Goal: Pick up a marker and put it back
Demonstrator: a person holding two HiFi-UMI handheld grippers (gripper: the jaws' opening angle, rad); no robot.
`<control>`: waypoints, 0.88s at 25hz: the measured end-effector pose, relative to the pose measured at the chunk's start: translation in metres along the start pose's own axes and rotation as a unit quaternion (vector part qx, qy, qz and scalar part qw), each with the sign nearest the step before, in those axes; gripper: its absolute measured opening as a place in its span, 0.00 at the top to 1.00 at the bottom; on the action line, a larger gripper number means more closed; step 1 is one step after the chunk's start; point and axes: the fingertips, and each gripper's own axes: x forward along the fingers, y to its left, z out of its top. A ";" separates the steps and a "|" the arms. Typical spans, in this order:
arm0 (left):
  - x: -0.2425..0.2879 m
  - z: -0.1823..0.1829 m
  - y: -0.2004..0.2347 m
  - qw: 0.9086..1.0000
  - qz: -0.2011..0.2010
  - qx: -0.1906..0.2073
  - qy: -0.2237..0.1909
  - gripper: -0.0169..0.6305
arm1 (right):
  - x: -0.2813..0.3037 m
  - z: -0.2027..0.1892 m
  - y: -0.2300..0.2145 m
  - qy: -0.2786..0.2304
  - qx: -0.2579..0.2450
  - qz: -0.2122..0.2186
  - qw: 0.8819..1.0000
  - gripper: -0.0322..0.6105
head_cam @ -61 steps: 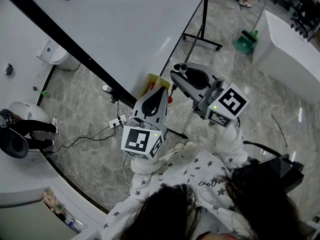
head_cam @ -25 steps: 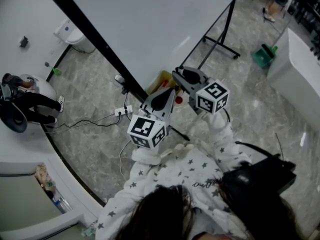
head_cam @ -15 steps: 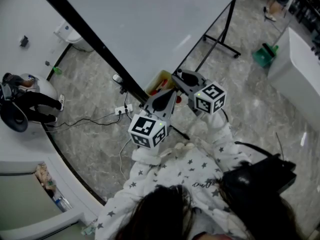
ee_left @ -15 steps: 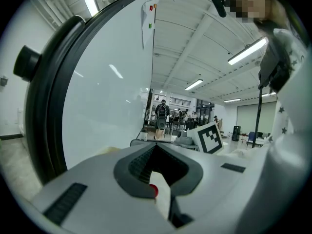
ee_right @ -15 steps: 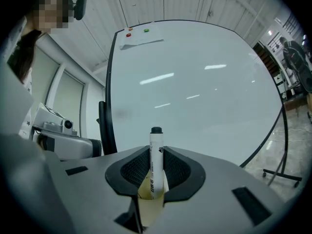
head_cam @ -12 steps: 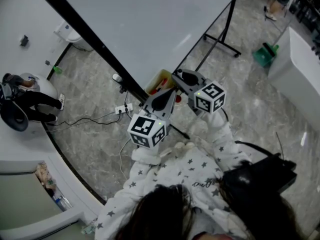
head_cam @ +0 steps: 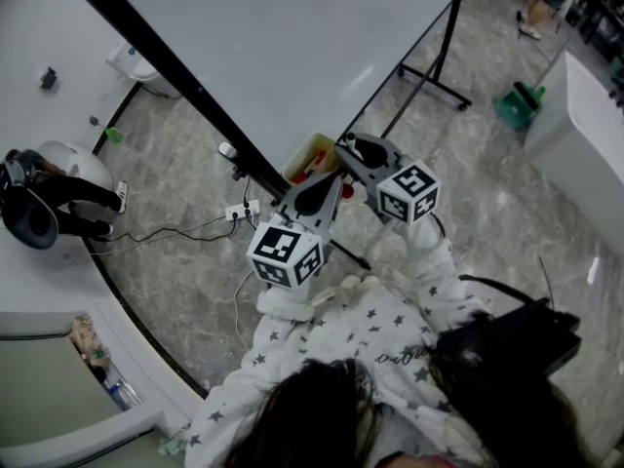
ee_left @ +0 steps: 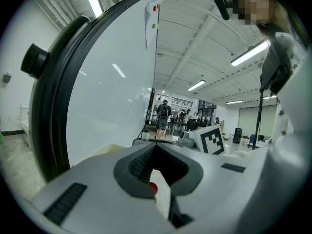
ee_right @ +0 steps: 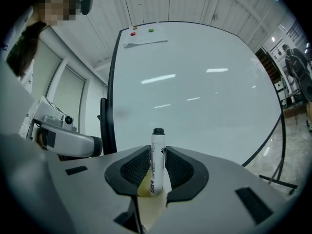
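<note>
Pickup was done: the right gripper (ee_right: 157,149) clamped the white, black-capped marker (ee_right: 157,165) upright, near the yellow tray (head_cam: 308,157) at the black-framed whiteboard's (head_cam: 292,47) lower edge. Putting it back was still to do. The left gripper (ee_left: 155,150) looked closed and apparently empty.

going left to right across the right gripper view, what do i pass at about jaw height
left gripper → whiteboard's black side edge → marker → whiteboard stand's foot
</note>
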 end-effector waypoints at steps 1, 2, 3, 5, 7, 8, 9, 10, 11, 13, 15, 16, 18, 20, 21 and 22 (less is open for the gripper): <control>0.002 0.000 0.001 1.000 0.000 0.000 0.000 0.97 | 0.000 0.002 -0.001 -0.003 -0.003 0.001 1.000 0.83; 0.003 0.000 0.002 1.000 0.000 0.000 0.000 0.97 | 0.000 0.004 -0.002 -0.006 -0.003 0.003 1.000 0.79; 0.002 0.000 0.002 1.000 -0.001 0.000 -0.002 0.97 | -0.001 0.006 -0.001 -0.009 0.001 0.006 1.000 0.68; 0.001 0.003 0.000 1.000 -0.002 0.003 -0.005 0.97 | -0.006 0.014 0.002 -0.018 0.009 0.006 1.000 0.67; 0.002 0.007 0.000 1.000 -0.001 0.007 -0.010 0.97 | -0.014 0.023 0.001 -0.026 0.000 0.000 1.000 0.67; 0.001 0.009 0.000 1.000 0.001 0.010 -0.014 0.97 | -0.018 0.028 0.002 -0.027 -0.009 -0.003 1.000 0.68; -0.001 0.013 0.001 1.000 0.002 0.013 -0.019 0.97 | -0.023 0.034 0.004 -0.027 -0.021 -0.003 0.999 0.68; -0.003 0.017 0.002 1.000 0.004 0.015 -0.025 0.97 | -0.028 0.039 0.008 -0.025 -0.031 -0.001 0.999 0.68; -0.005 0.022 0.002 0.999 0.005 0.017 -0.031 0.97 | -0.033 0.044 0.013 -0.025 -0.038 0.001 0.999 0.68; -0.008 0.031 0.003 0.999 0.003 0.021 -0.046 0.97 | -0.043 0.056 0.021 -0.033 -0.039 0.006 0.999 0.68; -0.010 0.040 0.003 0.998 0.002 0.028 -0.061 0.97 | -0.051 0.068 0.028 -0.045 -0.044 0.003 0.998 0.80; -0.011 0.045 0.002 0.997 0.001 0.031 -0.069 0.97 | -0.054 0.073 0.031 -0.049 -0.051 -0.001 0.997 0.84; -0.011 0.055 0.001 0.996 -0.006 0.037 -0.087 0.97 | -0.058 0.080 0.034 -0.053 -0.063 -0.005 0.997 0.89; -0.010 0.062 -0.003 0.994 -0.017 0.043 -0.100 0.97 | -0.061 0.085 0.038 -0.055 -0.067 -0.008 0.996 0.90; -0.011 0.065 -0.007 0.993 -0.021 0.047 -0.104 0.97 | -0.064 0.088 0.040 -0.056 -0.068 -0.009 0.996 0.93; -0.011 0.068 -0.011 0.993 -0.025 0.052 -0.107 0.97 | -0.067 0.091 0.042 -0.057 -0.070 -0.011 0.996 0.94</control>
